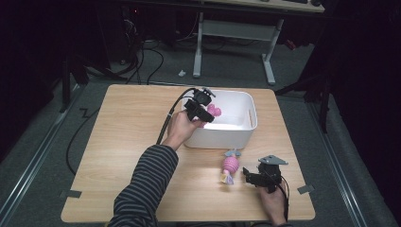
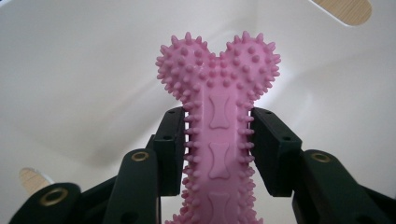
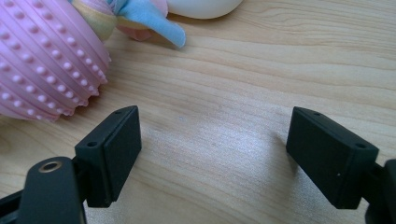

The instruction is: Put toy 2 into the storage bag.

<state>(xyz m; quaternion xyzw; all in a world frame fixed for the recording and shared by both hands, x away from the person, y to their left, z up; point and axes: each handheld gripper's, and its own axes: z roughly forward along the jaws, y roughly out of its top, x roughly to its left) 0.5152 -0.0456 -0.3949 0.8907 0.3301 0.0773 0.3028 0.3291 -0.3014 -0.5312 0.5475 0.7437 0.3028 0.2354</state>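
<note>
A pink spiky bone toy (image 2: pixel 218 84) stands upright between the pads of my left gripper (image 2: pixel 218 144), which is shut on its shaft. In the high view that left gripper (image 1: pixel 207 113) holds the bone (image 1: pixel 215 111) over the near left part of a white bin (image 1: pixel 253 124). My right gripper (image 1: pixel 247 174) rests low over the wooden table (image 1: pixel 123 142) at the front right, open, with bare wood between its jaws (image 3: pixel 212 149). A pink ridged ball toy (image 1: pixel 230 164) with cloth tails lies just left of it; up close the ball (image 3: pixel 46 56) sits beyond the left jaw, apart from it.
The bin's white walls (image 2: pixel 93 70) surround the bone in the left gripper view. A blue cloth tail (image 3: pixel 156 25) of the ball toy points toward the bin's base (image 3: pixel 201 7). A metal desk frame (image 1: pixel 234 33) stands on the floor beyond the table.
</note>
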